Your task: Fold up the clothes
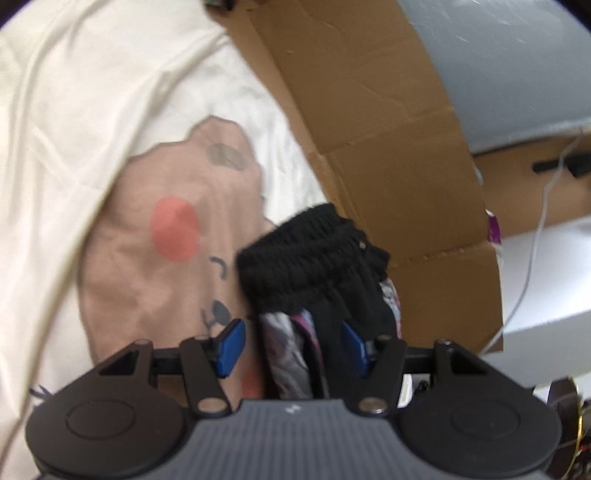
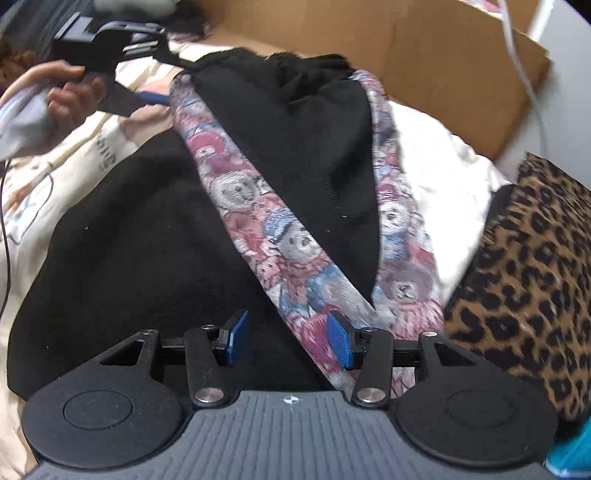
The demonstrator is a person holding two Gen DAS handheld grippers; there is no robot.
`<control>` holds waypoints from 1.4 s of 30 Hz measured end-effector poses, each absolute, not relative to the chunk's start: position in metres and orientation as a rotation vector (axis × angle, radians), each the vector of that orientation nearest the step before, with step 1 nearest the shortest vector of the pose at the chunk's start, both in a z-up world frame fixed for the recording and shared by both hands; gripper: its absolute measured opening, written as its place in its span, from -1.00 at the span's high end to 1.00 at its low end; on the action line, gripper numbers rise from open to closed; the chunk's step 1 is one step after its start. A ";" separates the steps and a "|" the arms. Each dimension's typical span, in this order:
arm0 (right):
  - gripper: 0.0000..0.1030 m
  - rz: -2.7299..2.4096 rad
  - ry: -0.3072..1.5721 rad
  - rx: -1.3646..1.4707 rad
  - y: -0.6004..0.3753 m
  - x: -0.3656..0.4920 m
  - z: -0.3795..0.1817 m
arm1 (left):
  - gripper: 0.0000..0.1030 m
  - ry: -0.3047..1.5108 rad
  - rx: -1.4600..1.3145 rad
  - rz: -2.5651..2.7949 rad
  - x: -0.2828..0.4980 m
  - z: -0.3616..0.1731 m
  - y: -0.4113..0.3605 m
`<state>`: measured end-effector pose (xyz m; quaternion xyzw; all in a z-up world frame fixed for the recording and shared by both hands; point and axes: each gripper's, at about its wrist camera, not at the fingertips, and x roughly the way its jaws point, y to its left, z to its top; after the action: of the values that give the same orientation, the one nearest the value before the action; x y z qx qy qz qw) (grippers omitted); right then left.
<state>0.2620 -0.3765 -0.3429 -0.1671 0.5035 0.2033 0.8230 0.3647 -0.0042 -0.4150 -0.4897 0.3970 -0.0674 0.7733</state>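
A black garment with a teddy-bear print lining lies on a cream bedsheet. In the left wrist view its gathered black waistband and printed lining sit between the blue pads of my left gripper, whose jaws stand wide apart. My right gripper hovers over the garment's lower part with its jaws apart, a print strip lying between the pads. The left gripper also shows in the right wrist view, at the garment's far end.
A cream sheet with a pink cartoon print covers the bed. A cardboard box stands along the far side. A leopard-print cloth lies at right. A white cable hangs by a white surface.
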 end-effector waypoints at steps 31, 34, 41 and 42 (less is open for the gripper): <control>-0.05 0.432 0.892 -0.215 -0.404 0.256 -0.360 | 0.24 0.952 -1.189 -0.125 0.399 -0.378 -0.032; -0.06 0.448 0.884 -0.243 -0.405 0.253 -0.360 | 0.52 0.949 -1.187 -0.136 0.410 -0.369 -0.039; -0.14 0.420 0.888 -0.260 -0.406 0.239 -0.368 | 0.62 0.958 -1.152 -0.132 0.428 -0.357 -0.060; -0.14 0.419 0.882 -0.268 -0.406 0.237 -0.369 | 0.63 0.960 -1.147 -0.129 0.430 -0.356 -0.063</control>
<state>0.2369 -0.4063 -0.3686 -0.1284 0.4225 0.2008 0.8745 0.4299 -0.0625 -0.3564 -0.5212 0.4362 -0.0588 0.7312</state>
